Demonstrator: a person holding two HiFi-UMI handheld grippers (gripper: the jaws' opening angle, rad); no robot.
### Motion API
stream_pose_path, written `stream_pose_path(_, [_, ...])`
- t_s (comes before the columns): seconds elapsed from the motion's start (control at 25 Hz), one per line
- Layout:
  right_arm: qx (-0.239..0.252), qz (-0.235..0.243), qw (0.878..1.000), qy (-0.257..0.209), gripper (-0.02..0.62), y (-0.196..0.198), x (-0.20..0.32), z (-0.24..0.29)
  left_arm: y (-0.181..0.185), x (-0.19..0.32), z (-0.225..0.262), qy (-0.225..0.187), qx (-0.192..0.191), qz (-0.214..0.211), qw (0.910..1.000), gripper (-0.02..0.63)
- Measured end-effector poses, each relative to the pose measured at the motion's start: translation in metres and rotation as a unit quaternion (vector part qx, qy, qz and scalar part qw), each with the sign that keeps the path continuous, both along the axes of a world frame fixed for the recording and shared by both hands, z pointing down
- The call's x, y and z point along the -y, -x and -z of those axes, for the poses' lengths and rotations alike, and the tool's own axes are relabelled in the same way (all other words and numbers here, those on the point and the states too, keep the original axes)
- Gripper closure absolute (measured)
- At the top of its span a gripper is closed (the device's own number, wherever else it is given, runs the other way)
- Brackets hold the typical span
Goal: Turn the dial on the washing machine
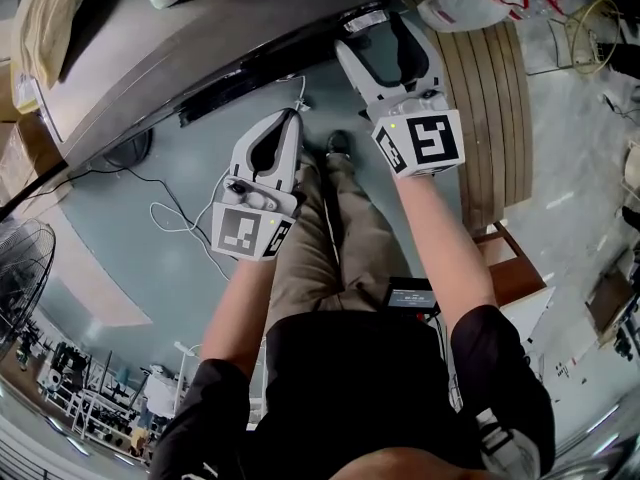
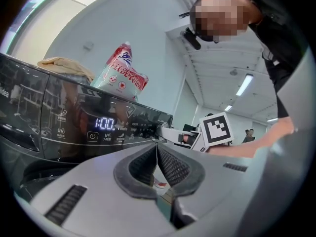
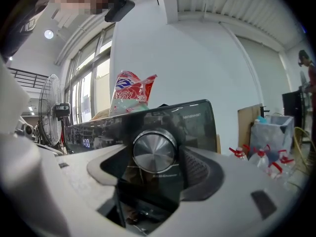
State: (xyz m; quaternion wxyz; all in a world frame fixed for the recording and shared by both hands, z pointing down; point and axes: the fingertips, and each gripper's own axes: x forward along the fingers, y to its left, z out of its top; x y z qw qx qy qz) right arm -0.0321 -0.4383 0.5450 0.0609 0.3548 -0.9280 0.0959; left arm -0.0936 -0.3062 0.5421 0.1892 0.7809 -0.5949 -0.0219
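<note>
The right gripper has its jaws spread on both sides of the silver dial on the dark washing machine. The left gripper has its jaws pressed together, empty. Below is a grey floor.

The round brushed-metal dial is sitting on the glossy black front of the washing machine, its display glowing 1:00.

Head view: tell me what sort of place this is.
Likely a workshop or test lab, not a home: a washing machine stands on a bare floor with loose cables, a pedestal fan and spray bottles nearby.
</note>
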Motion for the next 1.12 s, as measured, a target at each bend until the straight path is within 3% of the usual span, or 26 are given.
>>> stream_pose_path(0.56, [-0.008, -0.015, 1.000, -0.005, 0.307, 0.0018, 0.0038, 0.0009, 0.0074, -0.0021, 0.0037, 0.000, -0.008, 0.002, 1.0000, 0.611])
stream_pose_path(1.12, [0.022, -0.024, 0.999, 0.023, 0.313, 0.0013, 0.0046, 0.0007, 0.0079, -0.0032, 0.0015, 0.006, -0.011, 0.001, 0.9999, 0.611])
